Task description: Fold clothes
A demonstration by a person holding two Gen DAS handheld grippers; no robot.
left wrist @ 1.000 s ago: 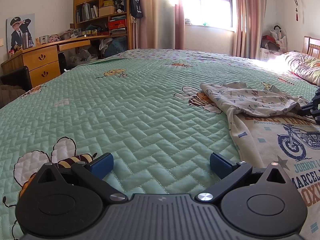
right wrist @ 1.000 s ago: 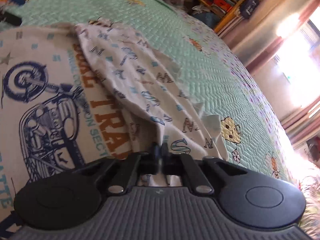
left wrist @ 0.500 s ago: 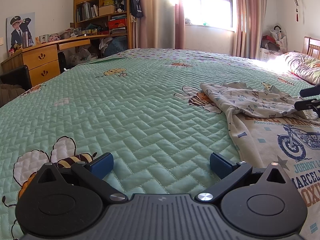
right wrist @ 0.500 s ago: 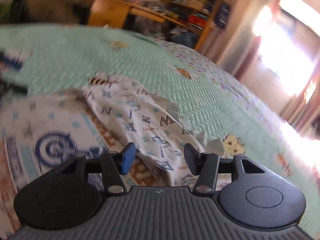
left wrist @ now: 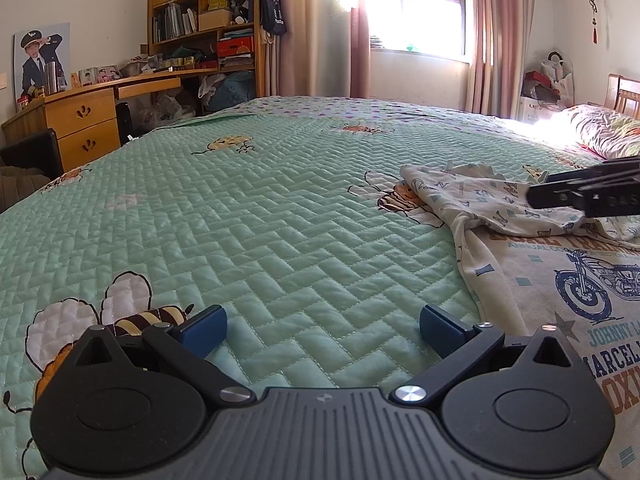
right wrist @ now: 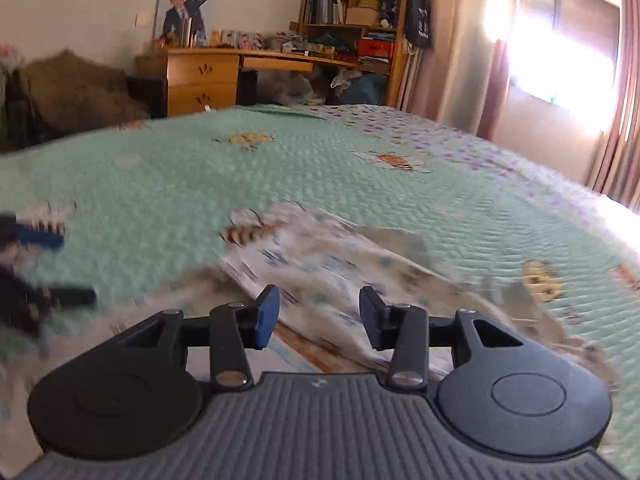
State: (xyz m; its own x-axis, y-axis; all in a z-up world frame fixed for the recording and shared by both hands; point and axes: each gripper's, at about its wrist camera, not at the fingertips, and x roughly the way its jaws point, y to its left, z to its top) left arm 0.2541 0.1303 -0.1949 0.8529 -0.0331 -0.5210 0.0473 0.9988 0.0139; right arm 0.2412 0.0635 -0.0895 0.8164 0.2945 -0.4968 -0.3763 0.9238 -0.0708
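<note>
A cream shirt (left wrist: 560, 280) with a blue motorcycle print lies on the green quilted bed at the right of the left wrist view; its letter-patterned sleeve (left wrist: 492, 204) is folded over the chest. My left gripper (left wrist: 322, 332) stands open low over bare quilt, left of the shirt, with nothing between its fingers. My right gripper (right wrist: 318, 316) is open and empty, raised above the folded sleeve (right wrist: 332, 272); this view is blurred. The right gripper (left wrist: 588, 196) shows as a dark bar over the sleeve in the left wrist view. The left gripper (right wrist: 36, 264) appears blurred at the right wrist view's left edge.
The green quilt (left wrist: 260, 220) with bee pictures spreads wide to the left and ahead. A pillow (left wrist: 608, 132) lies at the far right. A wooden desk (left wrist: 80, 116) and bookshelf (left wrist: 204, 16) stand beyond the bed's far left side, a window with curtains (left wrist: 416, 4) behind.
My right gripper let go of the sleeve, opened, and lifted up and back, its view tilting level. The sleeve now rests on the shirt. The left gripper has not moved.
</note>
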